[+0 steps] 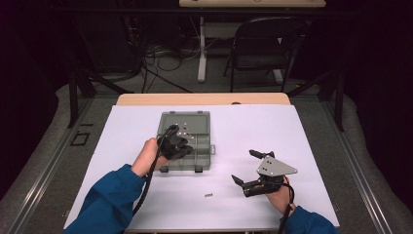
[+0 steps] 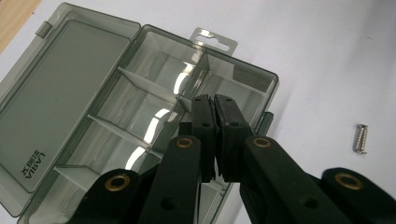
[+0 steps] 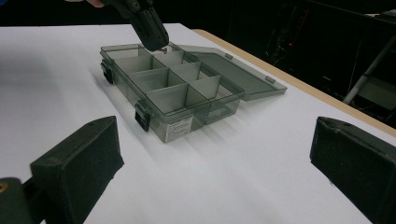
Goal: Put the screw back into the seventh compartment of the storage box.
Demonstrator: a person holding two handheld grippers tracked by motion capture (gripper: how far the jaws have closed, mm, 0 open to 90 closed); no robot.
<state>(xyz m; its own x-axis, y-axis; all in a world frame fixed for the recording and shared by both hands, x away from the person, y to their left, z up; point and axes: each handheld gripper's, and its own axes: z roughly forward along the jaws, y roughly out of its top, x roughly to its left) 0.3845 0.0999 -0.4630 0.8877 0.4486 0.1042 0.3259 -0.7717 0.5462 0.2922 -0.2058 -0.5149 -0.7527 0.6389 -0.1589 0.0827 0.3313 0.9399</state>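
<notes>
High view: your left gripper hangs over the open compartment box, which sits at 11 o'clock from the table's middle. A loose screw lies at 6 o'clock, well apart from the box. Your right gripper rests at 4 o'clock, jaws spread.

Left gripper view: the jaws stand pressed together above a divided cell, the lid lying flat at 9 o'clock. The screw lies at 3 o'clock.

Right gripper view: a tiny pale bit peeks under the left gripper's tips, possibly a screw; you cannot be sure. Screws are likely light, hard and slippery, so pinch across the shank. The box looks light, thin and brittle.
</notes>
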